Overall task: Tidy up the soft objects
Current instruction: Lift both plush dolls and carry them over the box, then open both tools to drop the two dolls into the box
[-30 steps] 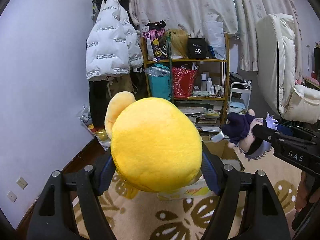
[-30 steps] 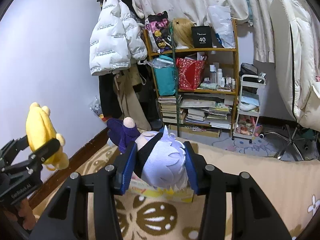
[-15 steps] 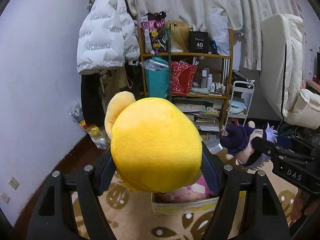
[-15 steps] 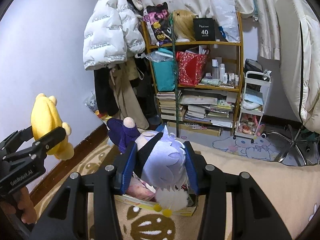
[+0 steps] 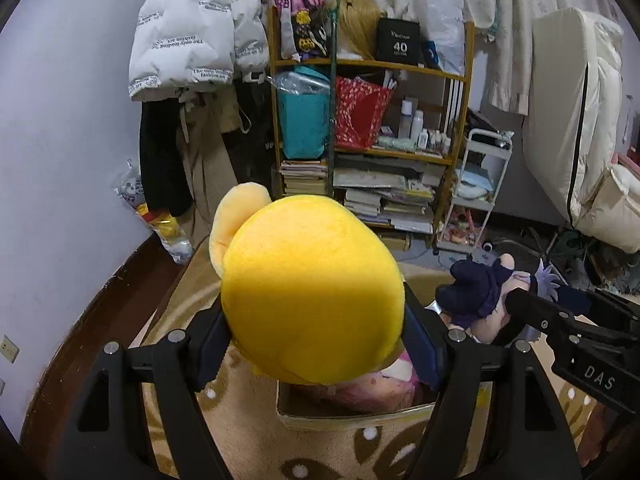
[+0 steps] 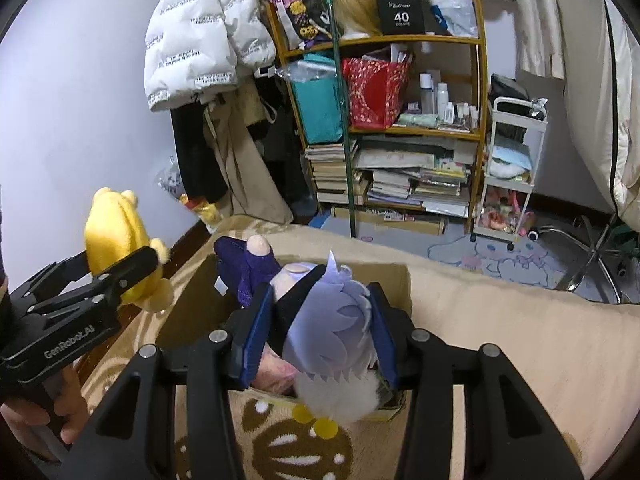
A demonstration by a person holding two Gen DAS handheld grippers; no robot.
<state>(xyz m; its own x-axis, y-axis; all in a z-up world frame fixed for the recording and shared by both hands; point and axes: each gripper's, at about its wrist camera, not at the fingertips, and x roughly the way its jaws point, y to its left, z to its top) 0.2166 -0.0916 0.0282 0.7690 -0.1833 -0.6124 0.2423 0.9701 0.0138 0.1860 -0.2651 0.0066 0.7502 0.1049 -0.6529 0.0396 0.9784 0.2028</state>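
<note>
- The jaws of the left gripper are clamped on a round, bright yellow plush toy, their blue pads pressed into its two sides; one rounded ear sticks out at its upper left.
- The jaws of the right gripper are clamped on the head of a soft doll with pale lilac spiky hair and a dark purple outfit; its body points away from the camera, one arm raised.
- Both toys hang above an open cardboard box that stands on a beige rug with brown leaf shapes.
- Inside the box lies a pink soft thing, and a white fluffy ball with yellow discs sits at the box's near edge.
- In the right wrist view, a hand holds the left gripper's handle at the lower left.
- Farther back stands a wooden shelf stacked with books, bottles, and a teal and a red bag.
- Left of it hangs a white puffer jacket against the wall.
- To the right stands a small white trolley.
</note>
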